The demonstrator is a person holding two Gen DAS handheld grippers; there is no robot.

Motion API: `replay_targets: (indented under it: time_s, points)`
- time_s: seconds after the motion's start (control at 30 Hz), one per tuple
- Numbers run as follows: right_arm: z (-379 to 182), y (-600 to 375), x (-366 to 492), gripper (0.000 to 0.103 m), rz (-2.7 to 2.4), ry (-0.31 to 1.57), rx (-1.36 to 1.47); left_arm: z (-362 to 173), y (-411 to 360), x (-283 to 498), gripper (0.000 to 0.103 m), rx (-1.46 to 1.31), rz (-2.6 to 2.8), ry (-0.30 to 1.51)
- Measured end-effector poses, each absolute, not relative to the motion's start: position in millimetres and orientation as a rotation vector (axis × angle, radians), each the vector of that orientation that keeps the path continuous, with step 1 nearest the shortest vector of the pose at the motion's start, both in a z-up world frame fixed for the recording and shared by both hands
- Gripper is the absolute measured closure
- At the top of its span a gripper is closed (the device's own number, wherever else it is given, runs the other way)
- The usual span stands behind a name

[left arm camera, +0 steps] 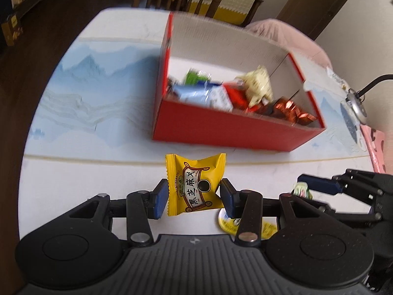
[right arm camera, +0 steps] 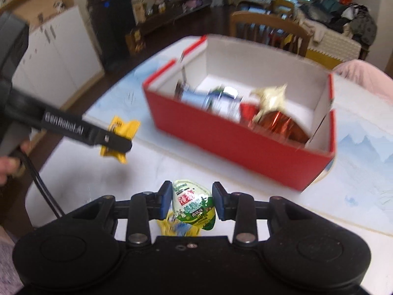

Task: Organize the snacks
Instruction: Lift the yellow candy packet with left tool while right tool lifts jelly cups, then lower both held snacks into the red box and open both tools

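Note:
My left gripper (left arm camera: pixel 194 198) is shut on a yellow snack packet (left arm camera: pixel 194 184) with black characters, held above the table in front of the red box (left arm camera: pixel 221 127). My right gripper (right arm camera: pixel 191 202) is shut on a green and white egg-shaped snack pack (right arm camera: pixel 194 204). The red box (right arm camera: pixel 233 142) is open, white inside, and holds several wrapped snacks at its near side. In the right wrist view the left gripper (right arm camera: pixel 115 145) shows at the left with the yellow packet (right arm camera: pixel 122 127). In the left wrist view the right gripper (left arm camera: pixel 304 186) shows at the lower right.
A yellow round snack (left arm camera: pixel 245 226) lies on the table below the left gripper; it also shows under the right gripper (right arm camera: pixel 176 228). The table (left arm camera: pixel 86 98) has a blue mountain-print cover. A wooden chair (right arm camera: pixel 267 29) stands behind it. A lamp head (left arm camera: pixel 356 105) sits at the right.

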State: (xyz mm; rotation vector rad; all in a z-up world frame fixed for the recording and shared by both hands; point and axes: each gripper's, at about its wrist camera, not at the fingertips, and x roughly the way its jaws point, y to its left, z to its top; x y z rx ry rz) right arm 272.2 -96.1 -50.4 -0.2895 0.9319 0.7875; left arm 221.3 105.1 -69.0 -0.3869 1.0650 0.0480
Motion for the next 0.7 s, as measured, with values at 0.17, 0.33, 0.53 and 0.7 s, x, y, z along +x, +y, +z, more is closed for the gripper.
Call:
replay_targets:
  time_s: [0.17, 0.33, 0.53, 0.7]
  points:
    - [-21.2, -102.7, 293.0, 0.068, 0.748, 0.863, -0.231, -39.2, 102.7, 235.5, 0.059, -0.355, 0.036, 0.998]
    - [-6.8, -103.3, 318.6, 0.068, 0.701, 0.822, -0.179, -18.1, 99.6, 255.2, 0.059, -0.311, 0.039, 0.956]
    - [-9.7, -95.9, 350.0, 0.068, 0.682, 0.832, -0.154, -12.8, 97.1, 287.1, 0.059, -0.262, 0.059, 0.949]
    - [-18.2, -85.2, 370.7, 0.068, 0.688, 0.869, -0.163, -14.8, 98.8, 313.5, 0.058, -0.218, 0.078, 0.958]
